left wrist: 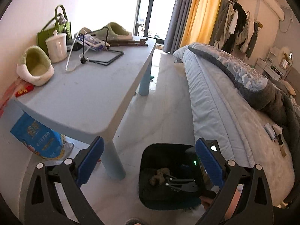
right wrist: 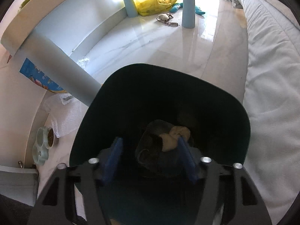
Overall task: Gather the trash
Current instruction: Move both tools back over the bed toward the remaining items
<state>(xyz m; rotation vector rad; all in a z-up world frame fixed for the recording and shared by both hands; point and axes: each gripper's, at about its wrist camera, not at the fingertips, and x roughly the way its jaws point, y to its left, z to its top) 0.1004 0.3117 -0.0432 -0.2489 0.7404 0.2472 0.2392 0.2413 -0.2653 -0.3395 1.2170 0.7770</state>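
Down inside the bin (right wrist: 234, 112), right gripper (right wrist: 150, 157) w/ jaws wide beside tan trash wad (right wrist: 174, 136) (drop step, I judge). Left gripper (left wrist: 150, 161) wide, empty; next: fetch more.

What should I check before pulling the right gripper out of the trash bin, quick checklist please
1. Right gripper open: ok, blue pads apart.
2. Crumpled tan trash released: cannot tell, it lies against the right-hand pad.
3. Trash inside the dark bin: ok, it sits below the rim.
4. Left gripper clear of the bin: ok, open and empty above it.
5. Exit path: ok, table leg stands beside the bin, not over it.
6. More trash to fetch: ok, yellow bag lies under the table.
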